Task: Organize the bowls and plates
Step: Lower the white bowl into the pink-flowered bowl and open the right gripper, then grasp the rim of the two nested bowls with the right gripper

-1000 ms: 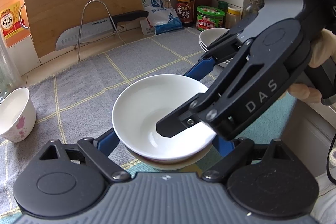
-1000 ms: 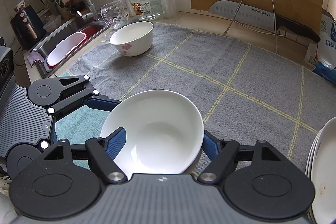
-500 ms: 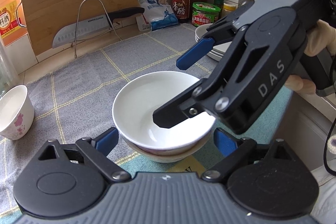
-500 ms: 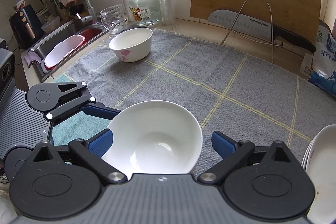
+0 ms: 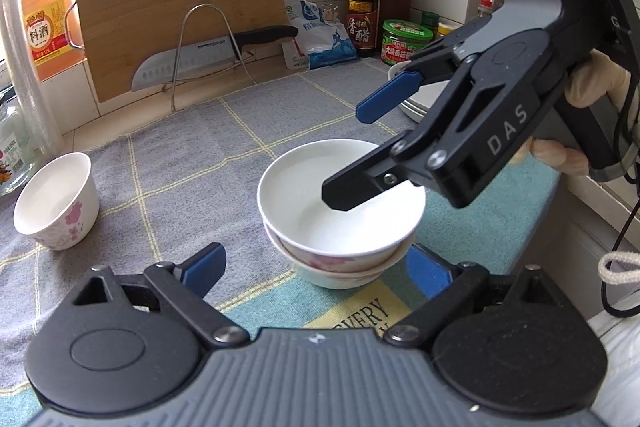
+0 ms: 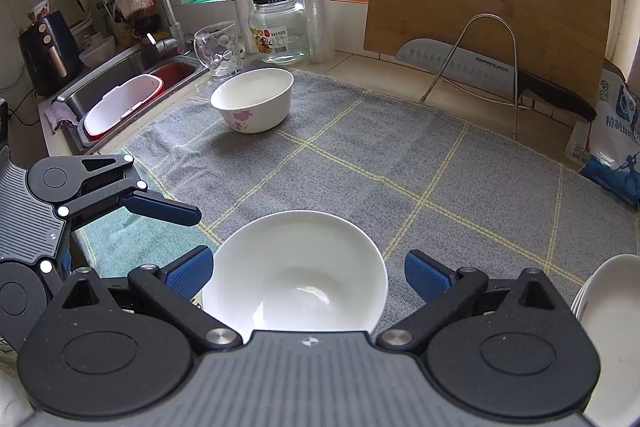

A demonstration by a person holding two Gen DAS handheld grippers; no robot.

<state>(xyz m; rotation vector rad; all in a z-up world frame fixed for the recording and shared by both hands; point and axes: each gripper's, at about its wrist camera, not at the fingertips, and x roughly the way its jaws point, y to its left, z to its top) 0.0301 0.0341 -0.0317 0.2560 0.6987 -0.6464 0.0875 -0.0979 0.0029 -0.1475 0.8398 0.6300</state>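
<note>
A white bowl [image 5: 316,211] sits nested in another white flowered bowl [image 5: 340,273] on the mat; the top bowl shows in the right wrist view [image 6: 296,279] too. My left gripper [image 5: 316,267] is open, its fingers standing either side of the stack and apart from it. My right gripper [image 6: 306,271] is open above the top bowl and holds nothing; it shows in the left wrist view [image 5: 360,151]. A third flowered bowl [image 5: 58,201] stands apart at the far left [image 6: 254,99]. A stack of white plates [image 6: 608,311] is at the right [image 5: 420,99].
A grey checked mat [image 6: 360,163] covers the counter. A cutting board [image 5: 176,23] and a knife [image 5: 212,55] on a wire rack lean at the back. Bottles and jars [image 5: 364,7] stand at the back right. A sink [image 6: 128,83], glass [image 6: 218,49] and jar [image 6: 280,27] are at the left.
Both grippers have opened and let go of the top bowl, which now rests in the lower bowl. Both grippers have drawn back and risen a little.
</note>
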